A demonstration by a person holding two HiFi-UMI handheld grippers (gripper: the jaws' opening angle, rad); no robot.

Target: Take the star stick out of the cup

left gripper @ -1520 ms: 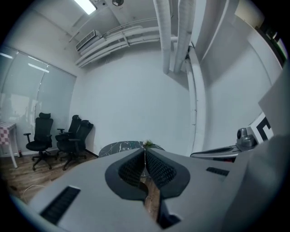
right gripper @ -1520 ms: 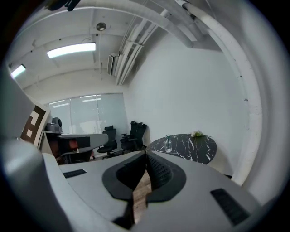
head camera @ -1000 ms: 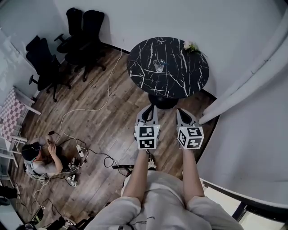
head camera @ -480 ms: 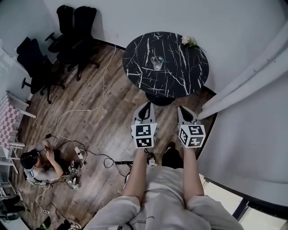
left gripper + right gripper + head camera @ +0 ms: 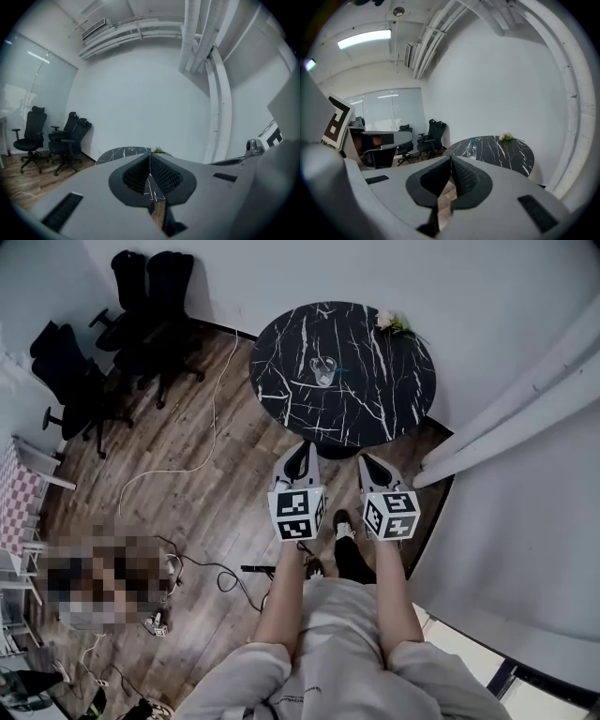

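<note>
star stick in the cup, both tools well short of it

the thin star stick (image 5: 472, 141), greenish at the top, stands in the small clear glass cup (image 5: 323, 372) near the middle of the round black marble tabletop (image 5: 375, 399). it looks light and stiff, and the glass looks easy to tip, so a pinch on the stick above the rim and a straight lift seems safest. pale flowers (image 5: 392, 322) lie at the tabletop's far edge, apart from the cup. the left tool (image 5: 300, 454) and right tool (image 5: 367, 465) hover over the wooden floor (image 5: 187, 446), well apart from the cup, each with jaws pressed together and holding nothing.
</note>
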